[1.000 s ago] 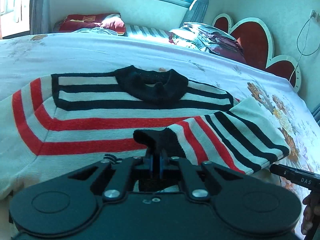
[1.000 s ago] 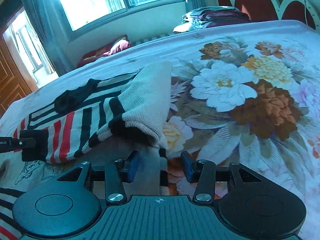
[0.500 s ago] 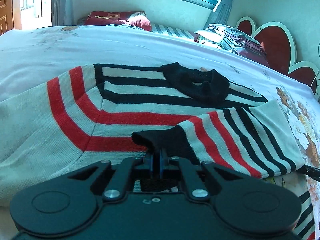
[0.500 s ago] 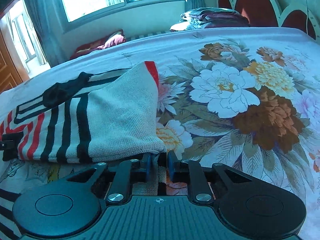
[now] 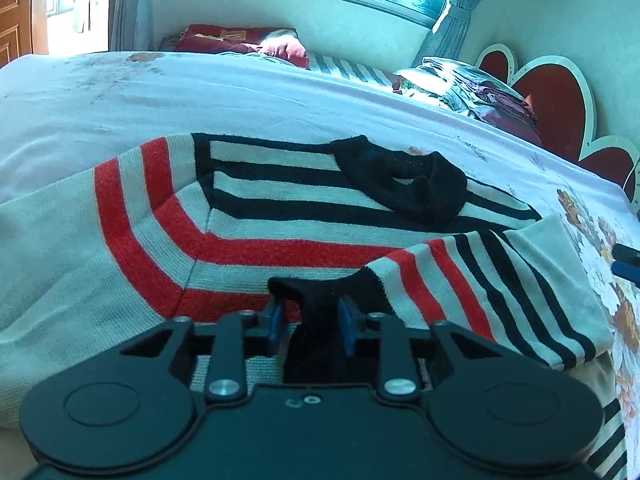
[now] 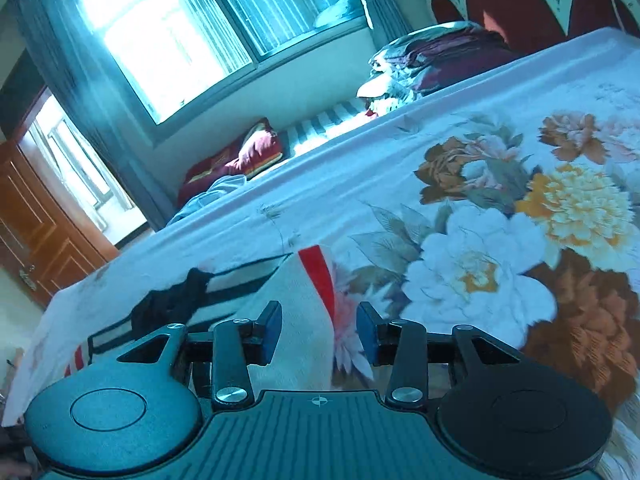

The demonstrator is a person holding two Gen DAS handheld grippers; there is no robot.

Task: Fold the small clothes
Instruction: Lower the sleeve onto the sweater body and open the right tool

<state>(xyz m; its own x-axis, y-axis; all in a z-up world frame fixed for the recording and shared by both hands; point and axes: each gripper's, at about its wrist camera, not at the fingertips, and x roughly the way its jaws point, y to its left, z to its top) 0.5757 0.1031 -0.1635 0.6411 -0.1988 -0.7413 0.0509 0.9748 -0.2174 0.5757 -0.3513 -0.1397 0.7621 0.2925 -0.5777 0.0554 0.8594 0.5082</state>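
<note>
Nearest to me, my left gripper (image 5: 310, 322) has its jaws opening; the blue pads (image 5: 275, 320) stand clear on either side of the black cuff (image 5: 320, 304), which lies loose between them, no pad pressing on it; that cuff ends the sleeve (image 5: 480, 292), folded across the lower front of the striped sweater (image 5: 248, 216). My right gripper (image 6: 318, 332) is likewise opening, its jaws parted with nothing pinched; I see only a blurred edge of the sweater's cream and red knit and the floral bedsheet (image 6: 480, 272) through the gap.

The sweater lies flat on the bed, cream with red bands low down and black bands toward the black collar (image 5: 404, 184); the other sleeve is spread out to the left in the left wrist view; at the right edge of that view the tips of my right gripper show just beside the folded sleeve.

Farther off, the sheet runs pale to the far side of the bed; a dark red cushion (image 5: 240, 40) there bears a pale mark I cannot read; a pile of folded bedding (image 5: 472, 88) sits near the red scalloped headboard (image 5: 556, 96); beyond are the window (image 6: 192, 36) with its curtains and a brown wooden door (image 6: 36, 220). I can read no writing or brand anywhere; the only marks are a small crosshair on the right gripper's body and a faint stamp on the left's.
</note>
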